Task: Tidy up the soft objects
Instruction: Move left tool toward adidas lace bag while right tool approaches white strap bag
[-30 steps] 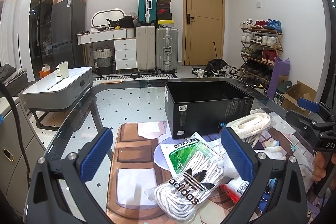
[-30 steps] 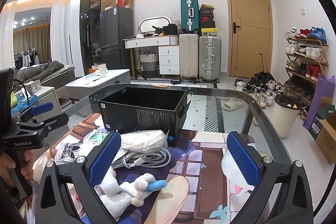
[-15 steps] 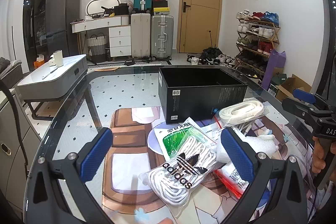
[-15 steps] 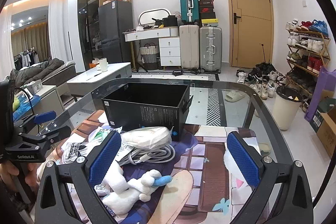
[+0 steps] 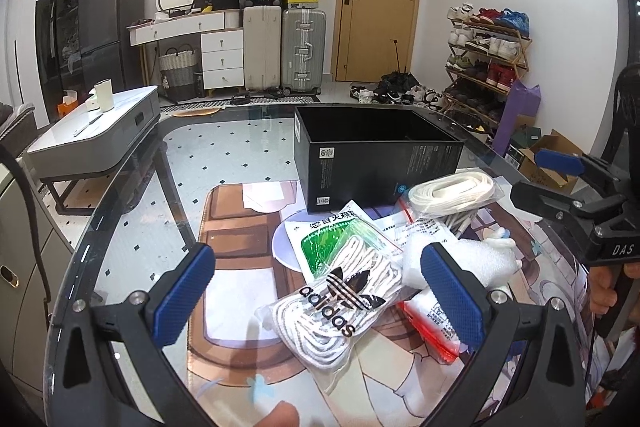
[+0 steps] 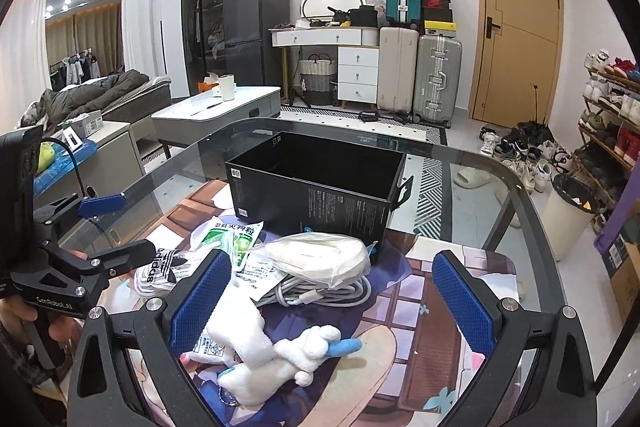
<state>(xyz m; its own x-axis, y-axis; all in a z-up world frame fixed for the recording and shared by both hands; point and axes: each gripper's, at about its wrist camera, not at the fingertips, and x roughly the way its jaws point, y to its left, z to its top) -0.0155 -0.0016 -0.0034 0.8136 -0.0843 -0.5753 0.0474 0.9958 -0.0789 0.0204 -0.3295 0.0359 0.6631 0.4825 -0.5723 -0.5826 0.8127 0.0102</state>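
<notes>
Between the wide-open left gripper [image 5: 316,293] fingers, a lace bag [image 5: 336,303]; probably approaching, next closing on it for the box [image 5: 376,157].

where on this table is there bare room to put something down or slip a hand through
Free: the glass table left of the black box, and the mat right of the bagged pile, below the box's right end. The box shows nothing inside. Crowded: in front of the box, where the adidas lace bag, cable and white plush overlap.
</notes>
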